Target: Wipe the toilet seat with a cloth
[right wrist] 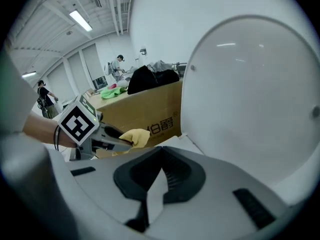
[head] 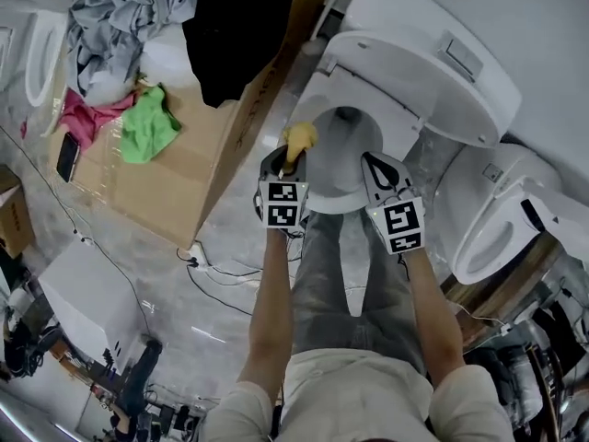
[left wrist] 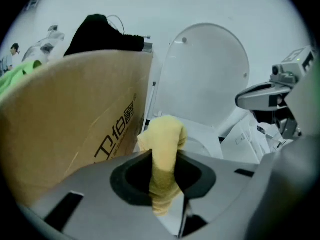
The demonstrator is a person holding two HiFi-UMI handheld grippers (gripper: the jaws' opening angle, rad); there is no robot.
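Observation:
A white toilet stands ahead with its lid (head: 433, 72) raised and its seat (head: 317, 95) down around the bowl. My left gripper (head: 287, 166) is shut on a yellow cloth (head: 300, 137), held over the seat's near left rim. In the left gripper view the yellow cloth (left wrist: 165, 159) hangs pinched between the jaws, with the raised lid (left wrist: 207, 69) behind. My right gripper (head: 379, 169) hovers over the seat's near right rim, shut with nothing in it. The right gripper view shows the lid (right wrist: 250, 94) close by and the left gripper (right wrist: 107, 143) with the cloth (right wrist: 136, 136).
A large cardboard box (head: 198, 145) stands left of the toilet, topped with clothes (head: 147, 122) and a black garment (head: 235, 35). A second toilet (head: 497, 215) sits at the right. Cables (head: 212, 274) lie on the floor. The person's legs (head: 350, 274) stand before the bowl.

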